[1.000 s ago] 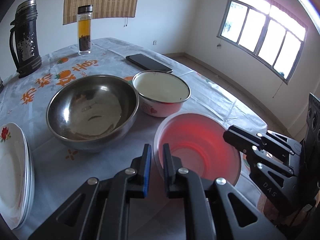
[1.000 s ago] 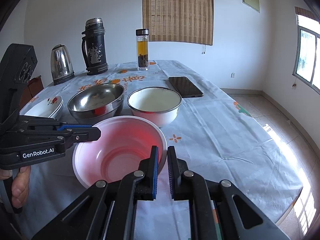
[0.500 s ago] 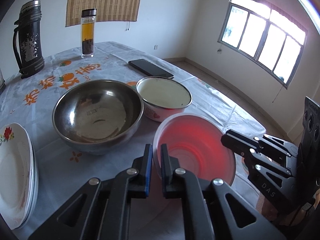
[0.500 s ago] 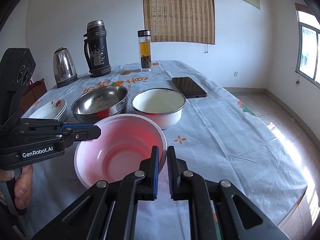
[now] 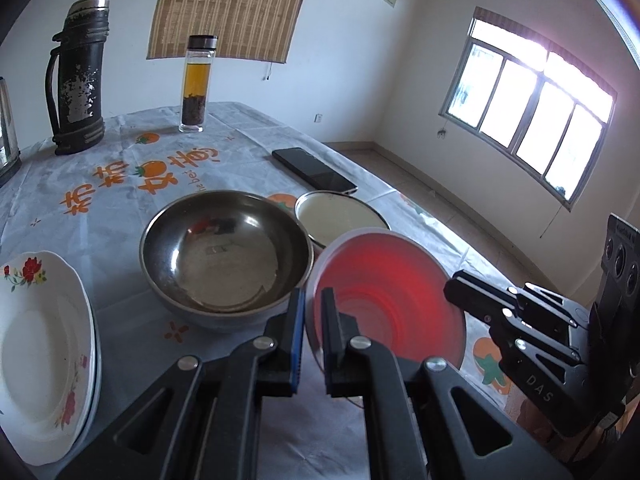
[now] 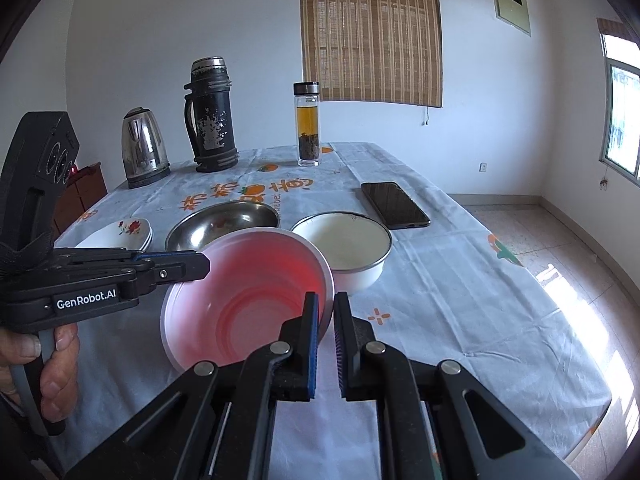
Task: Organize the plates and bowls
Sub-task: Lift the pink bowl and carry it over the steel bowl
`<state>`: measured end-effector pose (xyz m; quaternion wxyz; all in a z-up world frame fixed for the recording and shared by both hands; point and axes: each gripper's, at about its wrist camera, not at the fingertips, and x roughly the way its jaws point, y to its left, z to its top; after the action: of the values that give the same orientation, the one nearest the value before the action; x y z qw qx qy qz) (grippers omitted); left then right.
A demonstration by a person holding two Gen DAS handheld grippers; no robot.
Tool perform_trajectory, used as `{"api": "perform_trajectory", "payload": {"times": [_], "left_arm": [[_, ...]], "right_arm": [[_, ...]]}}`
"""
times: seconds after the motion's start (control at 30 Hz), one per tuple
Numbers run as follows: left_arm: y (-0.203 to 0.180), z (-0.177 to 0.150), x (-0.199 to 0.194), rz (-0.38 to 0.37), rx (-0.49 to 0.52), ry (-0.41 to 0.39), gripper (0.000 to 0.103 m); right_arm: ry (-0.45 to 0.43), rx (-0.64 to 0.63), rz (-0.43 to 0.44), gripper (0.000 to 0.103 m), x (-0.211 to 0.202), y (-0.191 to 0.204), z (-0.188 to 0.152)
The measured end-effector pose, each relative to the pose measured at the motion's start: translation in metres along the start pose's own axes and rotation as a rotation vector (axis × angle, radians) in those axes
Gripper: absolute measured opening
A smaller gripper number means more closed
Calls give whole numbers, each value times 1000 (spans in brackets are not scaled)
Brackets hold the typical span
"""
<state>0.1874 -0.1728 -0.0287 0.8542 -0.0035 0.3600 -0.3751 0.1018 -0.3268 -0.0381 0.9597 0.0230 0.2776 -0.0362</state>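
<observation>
A pink plastic bowl [image 5: 384,292] [image 6: 248,288] is held off the table by both grippers, tilted. My left gripper [image 5: 311,320] is shut on its left rim. My right gripper [image 6: 326,320] is shut on its right rim. The right gripper also shows in the left wrist view [image 5: 472,300], and the left gripper in the right wrist view [image 6: 192,266]. A steel bowl [image 5: 226,256] [image 6: 222,226] sits on the table just beyond the pink bowl. A white enamel bowl [image 5: 340,216] [image 6: 344,244] stands to its right. Stacked flowered plates [image 5: 38,348] [image 6: 120,234] lie at the left.
A black phone [image 5: 314,170] [image 6: 394,204] lies beyond the enamel bowl. A tea bottle [image 5: 196,84] [image 6: 307,124], a black thermos [image 5: 78,76] [image 6: 210,116] and a steel kettle [image 6: 142,148] stand at the far end. The table's right edge [image 6: 560,308] drops to the floor.
Both grippers have lifted the pink bowl off the table and tilted it; it now hangs higher and closer to the steel bowl.
</observation>
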Motion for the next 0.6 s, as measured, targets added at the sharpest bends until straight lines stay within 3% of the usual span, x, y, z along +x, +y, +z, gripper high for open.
{"api": "perform_trajectory", "payload": {"times": [0.6], "left_arm": [[18, 14, -21, 4, -51, -116, 5]], "right_arm": [[-65, -31, 30, 8, 1, 17, 27]]}}
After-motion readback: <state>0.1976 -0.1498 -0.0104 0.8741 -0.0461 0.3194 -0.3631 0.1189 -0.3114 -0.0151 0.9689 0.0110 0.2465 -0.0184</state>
